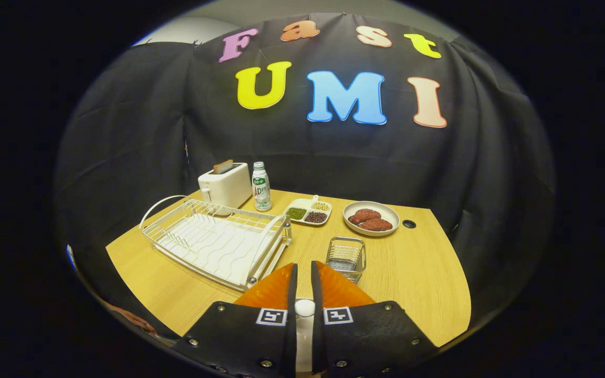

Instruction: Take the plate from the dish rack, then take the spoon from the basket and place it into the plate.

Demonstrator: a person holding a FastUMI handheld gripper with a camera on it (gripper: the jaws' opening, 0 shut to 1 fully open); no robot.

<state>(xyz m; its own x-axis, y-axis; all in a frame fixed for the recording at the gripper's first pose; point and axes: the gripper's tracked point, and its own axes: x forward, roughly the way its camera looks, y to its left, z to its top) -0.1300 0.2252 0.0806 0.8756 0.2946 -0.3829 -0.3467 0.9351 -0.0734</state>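
White plastic, likely a spoon handle (304, 307), sits clamped between my nearly closed gripper (303, 273) fingers; tilting risks dropping it near the basket (346, 258) on the table (418, 273).

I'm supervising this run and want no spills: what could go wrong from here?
The hand-held gripper, fingers nearly together, sits just short of the dish rack and the wire basket; a sideways swing could snag or shove either. The upright bottle beyond the rack might tip during a long reach.
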